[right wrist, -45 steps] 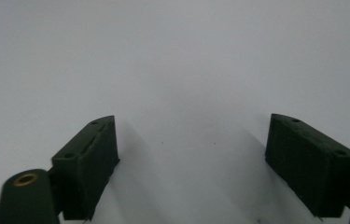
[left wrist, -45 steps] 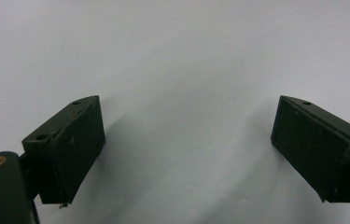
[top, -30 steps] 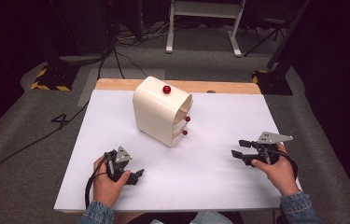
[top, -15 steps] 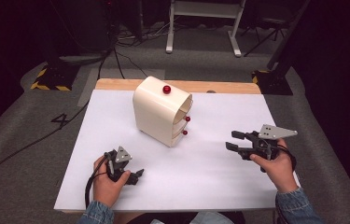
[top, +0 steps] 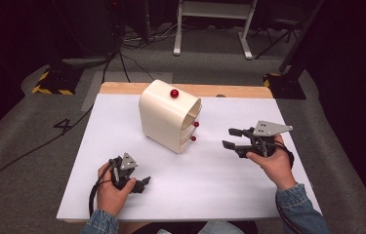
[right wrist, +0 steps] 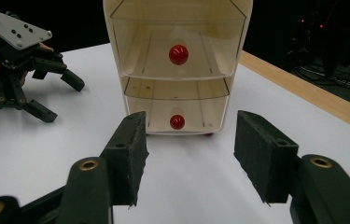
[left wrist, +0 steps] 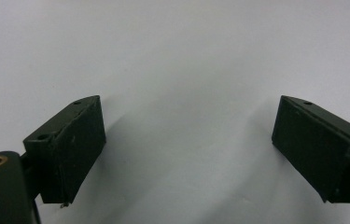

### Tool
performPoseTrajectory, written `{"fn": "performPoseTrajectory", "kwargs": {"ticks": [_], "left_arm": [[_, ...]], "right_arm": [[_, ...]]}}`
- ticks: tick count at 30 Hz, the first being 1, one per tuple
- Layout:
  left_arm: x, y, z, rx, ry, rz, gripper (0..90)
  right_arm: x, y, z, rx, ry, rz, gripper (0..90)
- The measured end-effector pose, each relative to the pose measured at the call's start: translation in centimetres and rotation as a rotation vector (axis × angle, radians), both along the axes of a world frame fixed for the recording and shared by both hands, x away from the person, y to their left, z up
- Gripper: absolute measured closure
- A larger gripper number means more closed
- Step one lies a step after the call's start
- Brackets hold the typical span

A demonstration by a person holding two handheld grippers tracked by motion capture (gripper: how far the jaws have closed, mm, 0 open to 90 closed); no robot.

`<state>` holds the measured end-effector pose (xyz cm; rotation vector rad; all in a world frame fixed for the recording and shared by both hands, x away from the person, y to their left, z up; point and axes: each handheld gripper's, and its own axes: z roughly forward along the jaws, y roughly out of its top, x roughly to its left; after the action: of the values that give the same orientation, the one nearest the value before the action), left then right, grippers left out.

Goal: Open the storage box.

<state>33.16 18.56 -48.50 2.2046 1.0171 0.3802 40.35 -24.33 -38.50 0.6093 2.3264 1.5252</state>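
- A cream drawer unit (top: 170, 116) stood upright on the white table (top: 219, 185), toward its far edge and a little left of centre — two drawer fronts with red knobs turned toward the table's right side, a third red knob (top: 174, 93) on its rounded top.
- The right gripper (top: 233, 138) hovered above the right half of the table with its jaws spread and empty, pointing left at the drawer fronts; the unit lay straight ahead of it, near but apart.
- In the right gripper view the lower drawer's knob (right wrist: 177, 122) sat between the two jaws, the upper knob (right wrist: 178, 54) directly above it, so the gripper's long axis ran almost square into the drawer faces.
- The left gripper (top: 140, 184) rested low near the table's near-left corner, jaws also parted with nothing between them, facing bare tabletop in its own view.
- The right hand (top: 273, 163) looked the better placed for any pull on a knob — nearer the fronts and already lined up.
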Motion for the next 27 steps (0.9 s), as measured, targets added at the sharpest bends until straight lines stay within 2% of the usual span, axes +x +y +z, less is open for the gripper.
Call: {"fn": "performPoseTrajectory", "kwargs": {"ticks": [5,10,14,18,27], "left_arm": [[0.1,0.1,0.0,0.0,0.002,-0.005,9.8],[0.1,0.0,0.0,-0.004,0.007,-0.005,9.7],[0.1,0.0,0.0,-0.005,0.008,-0.005,9.7],[0.1,0.0,0.0,-0.005,0.008,-0.005,9.7],[0.1,0.0,0.0,-0.007,0.01,-0.004,9.7]], "right_arm": [[1.2,1.2,-0.4,0.009,0.004,0.025,45.2],[3.1,2.2,-1.0,0.023,0.004,0.029,47.5],[4.2,3.6,-2.1,0.025,0.01,0.042,49.5],[5.0,4.7,-3.3,0.048,0.024,0.059,52.4],[5.8,6.6,-6.0,0.028,0.065,0.076,58.5]]}}
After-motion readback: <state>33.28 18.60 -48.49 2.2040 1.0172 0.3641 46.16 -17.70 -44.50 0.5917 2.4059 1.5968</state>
